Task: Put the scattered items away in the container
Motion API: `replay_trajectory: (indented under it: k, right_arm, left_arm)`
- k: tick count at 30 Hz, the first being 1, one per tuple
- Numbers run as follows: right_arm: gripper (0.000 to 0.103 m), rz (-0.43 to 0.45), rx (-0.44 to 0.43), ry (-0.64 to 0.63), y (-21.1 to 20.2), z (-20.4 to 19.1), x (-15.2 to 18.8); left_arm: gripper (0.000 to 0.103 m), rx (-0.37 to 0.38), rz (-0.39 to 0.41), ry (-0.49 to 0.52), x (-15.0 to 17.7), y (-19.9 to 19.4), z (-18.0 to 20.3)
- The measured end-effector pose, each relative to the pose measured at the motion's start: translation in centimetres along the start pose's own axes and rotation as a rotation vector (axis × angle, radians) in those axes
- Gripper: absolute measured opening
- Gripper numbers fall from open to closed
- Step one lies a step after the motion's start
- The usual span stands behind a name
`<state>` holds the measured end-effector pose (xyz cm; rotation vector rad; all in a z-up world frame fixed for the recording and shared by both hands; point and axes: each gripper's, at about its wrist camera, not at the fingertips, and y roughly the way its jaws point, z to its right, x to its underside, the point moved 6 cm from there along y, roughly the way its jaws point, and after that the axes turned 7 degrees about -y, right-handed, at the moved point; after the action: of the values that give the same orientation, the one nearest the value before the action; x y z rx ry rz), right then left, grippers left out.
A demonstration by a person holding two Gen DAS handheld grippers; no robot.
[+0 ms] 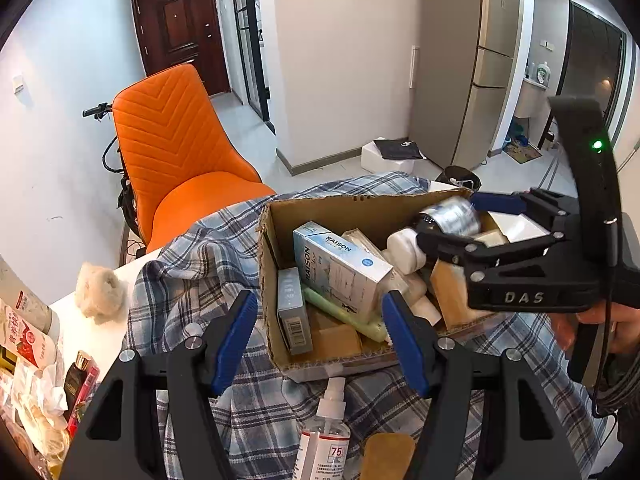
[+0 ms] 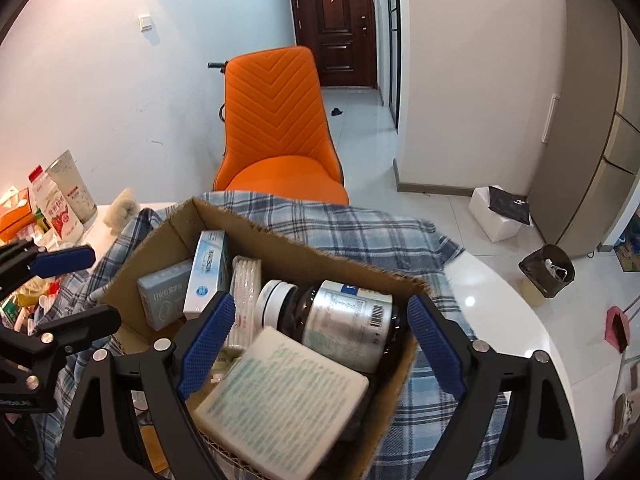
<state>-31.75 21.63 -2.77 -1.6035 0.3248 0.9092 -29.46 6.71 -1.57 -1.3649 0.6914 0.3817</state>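
Note:
A cardboard box (image 1: 320, 208) sits on a blue plaid cloth (image 1: 208, 264) and holds several items, among them a RAISON carton (image 1: 340, 268). My right gripper (image 2: 320, 340) is open above the box, with a dark jar with a silver label (image 2: 344, 320) lying between its fingers in the box (image 2: 168, 232). In the left wrist view the right gripper (image 1: 460, 220) is over the box's right side by the jar (image 1: 452, 216). My left gripper (image 1: 320, 336) is open and empty at the box's near side. A clear spray bottle (image 1: 324, 432) lies on the cloth below it.
An orange chair (image 1: 180, 152) stands behind the table. Bottles and packets (image 1: 28, 344) crowd the table's left edge, with a fluffy wad (image 1: 98, 288) nearby. A tan flat item (image 1: 386, 456) lies beside the spray bottle. A white box (image 2: 496, 216) and a dark bin (image 2: 548, 272) stand on the floor.

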Motion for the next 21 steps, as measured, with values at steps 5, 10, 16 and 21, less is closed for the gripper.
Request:
replay_trajectory:
  k: [5, 10, 16, 21]
  right_arm:
    - [0.088, 0.017, -0.007, 0.014, -1.9, 0.5, 0.1]
    - [0.095, 0.016, 0.056, -0.034, -4.0, -0.8, 0.8]
    - [0.101, 0.016, 0.051, -0.099, -6.2, -3.3, 2.0]
    - [0.101, 0.021, 0.002, -0.124, -7.7, -4.7, 3.7]
  left_arm:
    - [0.068, 0.006, 0.002, -0.019, 0.0, -0.3, -0.1]
    - [0.084, 0.014, 0.020, -0.013, 0.2, -1.0, 0.1]
    - [0.084, 0.015, 0.029, -0.011, 0.7, -2.2, 0.4]
    - [0.084, -0.008, 0.037, 0.027, 1.8, -3.9, 0.6]
